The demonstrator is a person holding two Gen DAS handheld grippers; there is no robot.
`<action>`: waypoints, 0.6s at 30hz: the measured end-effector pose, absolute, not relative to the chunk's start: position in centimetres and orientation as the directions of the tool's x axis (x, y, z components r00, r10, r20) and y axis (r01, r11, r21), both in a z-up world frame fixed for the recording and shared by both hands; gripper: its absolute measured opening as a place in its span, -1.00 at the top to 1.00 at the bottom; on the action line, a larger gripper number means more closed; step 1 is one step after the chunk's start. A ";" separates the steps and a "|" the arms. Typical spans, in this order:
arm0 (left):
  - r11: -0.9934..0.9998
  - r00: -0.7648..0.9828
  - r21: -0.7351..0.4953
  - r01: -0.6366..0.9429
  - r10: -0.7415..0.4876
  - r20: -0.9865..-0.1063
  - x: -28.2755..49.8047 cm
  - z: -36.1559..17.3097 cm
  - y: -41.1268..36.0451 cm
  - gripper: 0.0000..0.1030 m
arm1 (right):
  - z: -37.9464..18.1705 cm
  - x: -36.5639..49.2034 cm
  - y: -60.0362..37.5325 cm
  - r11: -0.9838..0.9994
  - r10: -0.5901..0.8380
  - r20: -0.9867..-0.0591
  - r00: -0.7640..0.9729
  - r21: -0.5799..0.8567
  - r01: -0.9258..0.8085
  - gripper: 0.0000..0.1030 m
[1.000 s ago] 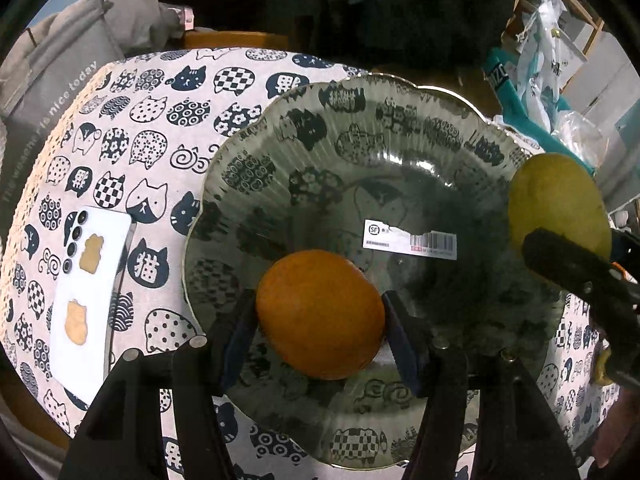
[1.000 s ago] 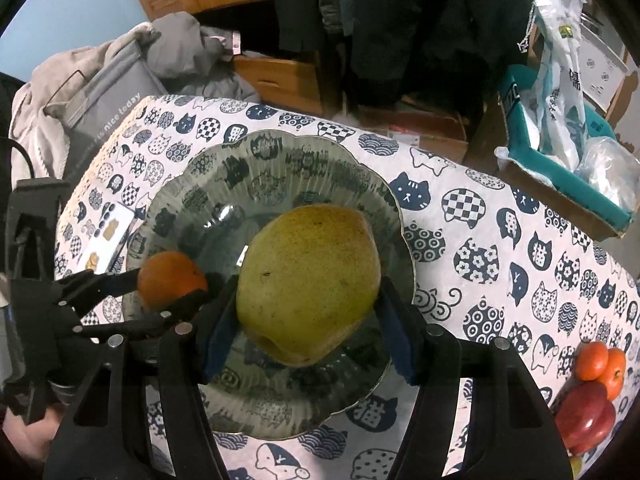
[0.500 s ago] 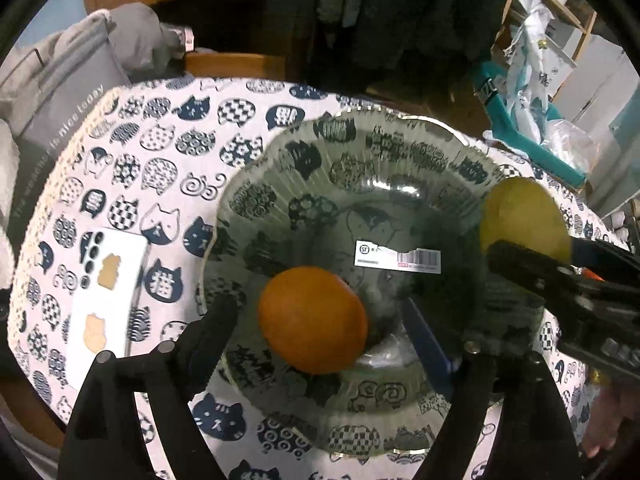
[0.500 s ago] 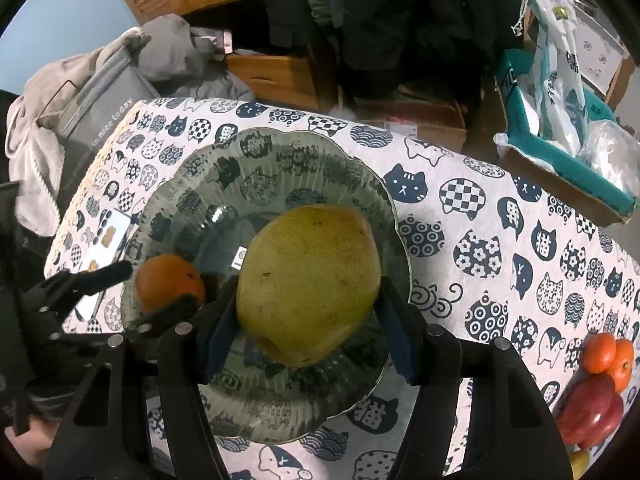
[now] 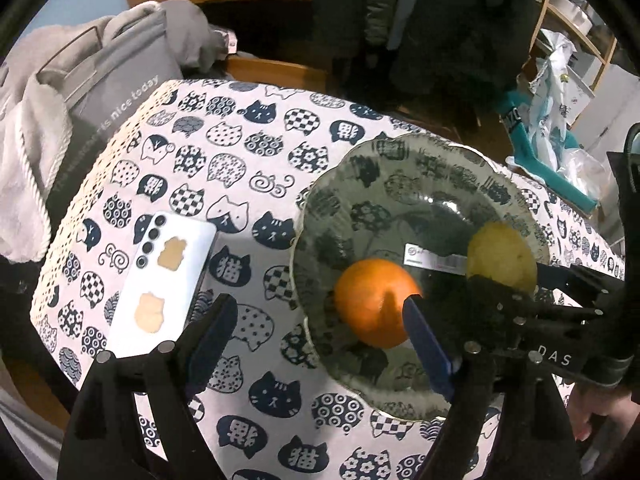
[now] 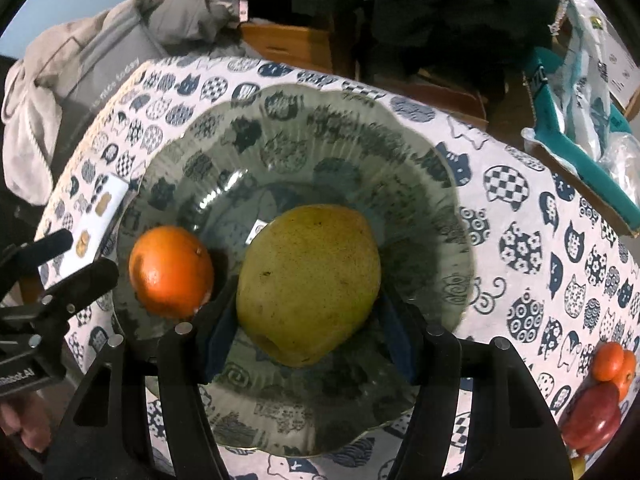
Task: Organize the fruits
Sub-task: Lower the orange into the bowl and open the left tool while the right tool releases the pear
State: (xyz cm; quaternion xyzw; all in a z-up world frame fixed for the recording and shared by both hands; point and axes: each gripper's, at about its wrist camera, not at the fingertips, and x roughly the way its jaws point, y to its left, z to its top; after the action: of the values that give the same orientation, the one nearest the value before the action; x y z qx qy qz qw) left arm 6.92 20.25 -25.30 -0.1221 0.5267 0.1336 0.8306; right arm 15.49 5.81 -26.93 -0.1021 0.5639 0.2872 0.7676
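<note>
An orange (image 5: 376, 304) lies free on the dark glass plate (image 5: 400, 184), left of its middle. My left gripper (image 5: 318, 330) hangs open above the plate's left rim, with its right finger in front of the orange and nothing between the pads. In the right wrist view a large yellow-green pear (image 6: 308, 280) sits between the blue pads of my right gripper (image 6: 308, 316), which is shut on it low over the plate (image 6: 360, 128). The orange (image 6: 172, 272) is just left of the pear. The pear's underside is hidden, so contact with the plate cannot be told.
A white phone (image 5: 160, 280) lies on the cat-print tablecloth (image 5: 240, 148) left of the plate. A red apple (image 6: 592, 420) and small orange fruits (image 6: 612, 364) sit at the table's right edge. A grey bag (image 5: 108, 112) and a teal box (image 6: 580, 152) stand beyond the table.
My left gripper opened, let go of the orange on the plate, and drew up and to the left. My right gripper came lower over the plate with the pear.
</note>
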 end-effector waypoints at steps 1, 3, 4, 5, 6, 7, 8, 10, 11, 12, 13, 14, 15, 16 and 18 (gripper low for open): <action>0.935 0.409 -0.062 -0.350 0.093 -0.908 6.8 -25.4 20.3 -0.67 | -27.1 15.4 6.0 0.813 0.322 -0.926 0.196 0.164 -0.559 -0.26; 0.934 0.406 -0.063 -0.353 0.092 -0.909 6.7 -25.4 20.4 -0.67 | -27.3 15.2 6.2 0.810 0.315 -0.930 0.189 0.159 -0.565 -0.26; 0.933 0.405 -0.064 -0.353 0.091 -0.910 6.6 -25.5 20.5 -0.67 | -27.5 15.1 6.3 0.809 0.309 -0.933 0.184 0.156 -0.567 -0.26; 0.933 0.404 -0.064 -0.354 0.091 -0.910 6.5 -25.5 20.5 -0.67 | -27.7 15.0 6.5 0.808 0.305 -0.935 0.181 0.153 -0.569 -0.26; 0.933 0.404 -0.063 -0.355 0.092 -0.910 6.4 -25.5 20.6 -0.67 | -27.8 14.9 6.6 0.805 0.303 -0.936 0.181 0.149 -0.574 -0.26; 0.932 0.403 -0.063 -0.357 0.093 -0.910 6.4 -25.5 20.6 -0.67 | -27.7 14.8 6.7 0.803 0.302 -0.934 0.190 0.142 -0.578 -0.26; 0.932 0.403 -0.064 -0.357 0.092 -0.911 6.4 -25.4 20.7 -0.67 | -27.7 14.8 6.7 0.803 0.297 -0.936 0.189 0.138 -0.579 -0.26; 0.931 0.403 -0.067 -0.358 0.089 -0.911 6.3 -25.4 20.7 -0.67 | -27.8 14.8 6.7 0.803 0.296 -0.937 0.184 0.140 -0.579 -0.26; 0.931 0.403 -0.068 -0.358 0.089 -0.911 6.3 -25.4 20.8 -0.67 | -27.8 14.8 6.7 0.804 0.297 -0.938 0.178 0.145 -0.577 -0.27; 0.931 0.404 -0.069 -0.359 0.089 -0.910 6.3 -25.3 20.8 -0.67 | -27.8 14.9 6.6 0.805 0.298 -0.939 0.172 0.150 -0.574 -0.27; 0.930 0.406 -0.071 -0.360 0.087 -0.910 6.2 -25.2 20.8 -0.67 | -27.8 14.9 6.6 0.806 0.299 -0.939 0.168 0.154 -0.572 -0.27; 0.931 0.409 -0.074 -0.359 0.086 -0.909 6.2 -25.1 20.8 -0.67 | -27.8 14.9 6.6 0.806 0.301 -0.940 0.164 0.158 -0.571 -0.29; 0.931 0.411 -0.074 -0.358 0.086 -0.907 6.2 -25.0 20.8 -0.67 | -27.7 14.9 6.5 0.804 0.311 -0.936 0.164 0.167 -0.571 -0.30; 0.931 0.413 -0.074 -0.358 0.086 -0.907 6.2 -24.9 20.7 -0.67 | -27.4 14.9 6.5 0.801 0.319 -0.933 0.168 0.171 -0.574 -0.37; 0.931 0.414 -0.069 -0.360 0.093 -0.905 6.2 -24.7 20.7 -0.67 | -26.9 14.8 6.5 0.797 0.331 -0.927 0.178 0.174 -0.579 -0.44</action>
State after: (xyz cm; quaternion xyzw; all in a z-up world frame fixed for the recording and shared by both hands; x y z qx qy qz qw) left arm 6.17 20.71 -24.68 -0.1273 0.5239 0.1361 0.8312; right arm 14.81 6.48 -26.86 -0.1092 0.5667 0.2995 0.7597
